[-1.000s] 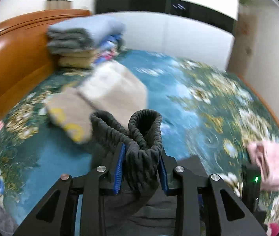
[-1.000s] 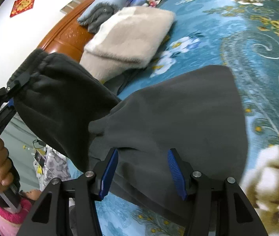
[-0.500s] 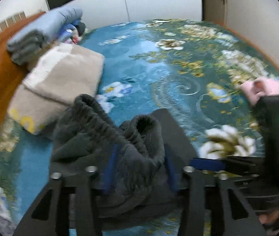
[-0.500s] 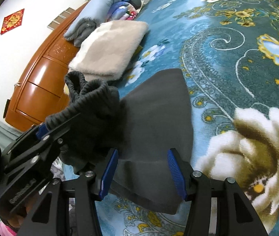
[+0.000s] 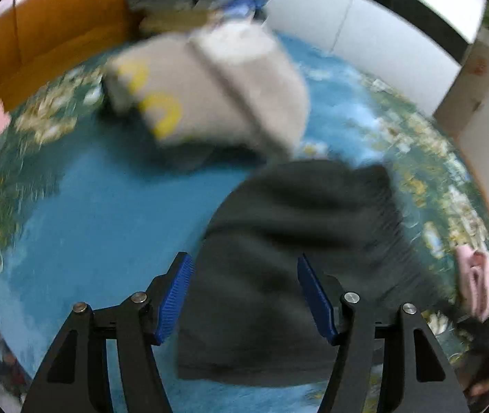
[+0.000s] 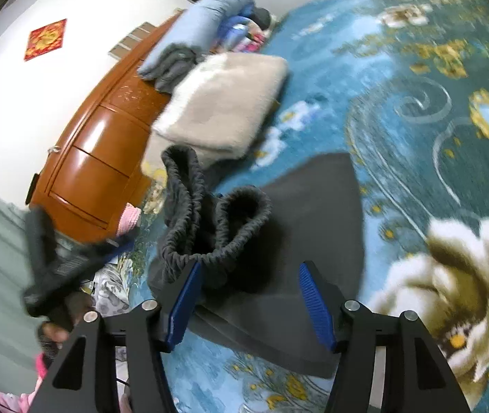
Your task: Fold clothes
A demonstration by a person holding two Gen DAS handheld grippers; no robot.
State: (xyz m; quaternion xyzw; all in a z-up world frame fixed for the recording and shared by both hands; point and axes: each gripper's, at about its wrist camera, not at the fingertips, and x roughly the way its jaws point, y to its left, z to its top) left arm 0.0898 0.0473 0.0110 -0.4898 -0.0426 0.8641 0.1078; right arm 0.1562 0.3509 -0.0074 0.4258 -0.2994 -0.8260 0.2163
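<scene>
I see both grippers' fingers parting and gripping nothing: left gripper [image 5: 244,299] and right gripper [image 6: 249,304] hover over the dark grey trousers [image 6: 299,227] lying folded on the bed [image 6: 416,130].

I can read no words, numbers or brand names in either view. A red square wall hanging [image 6: 45,39] carries a gold design, too small and blurred to read. Yellow curved marks on a beige folded blanket [image 5: 162,117] are smeared beyond reading.
</scene>
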